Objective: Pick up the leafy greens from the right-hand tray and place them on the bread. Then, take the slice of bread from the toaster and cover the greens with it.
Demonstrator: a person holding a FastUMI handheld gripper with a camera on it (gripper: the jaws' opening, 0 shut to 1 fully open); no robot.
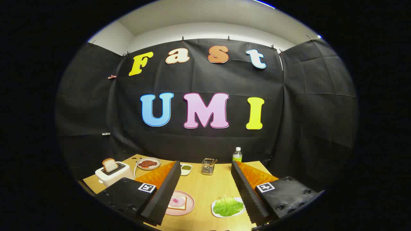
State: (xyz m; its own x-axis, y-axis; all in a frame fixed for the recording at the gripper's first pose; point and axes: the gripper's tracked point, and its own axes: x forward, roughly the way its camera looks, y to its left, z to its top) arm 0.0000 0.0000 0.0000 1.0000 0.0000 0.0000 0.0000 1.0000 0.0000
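Ribbed black tool [205,195] spread wide, crinkly leafy greens [227,206] on white tray [215,213] between fingers

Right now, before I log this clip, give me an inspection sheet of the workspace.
Surface: wooden table, level.
Job's things: leafy greens on a white tray, between the fingers; bread with a pink slice on a pink plate; second bread slice standing in the white toaster.
Clutter: plate of dark food, small dish of green bits, wire holder, bottle.
Grippers: gripper open, above the table, holding nothing.
Cables: nothing seen.
Surroundings: black cloth wall.
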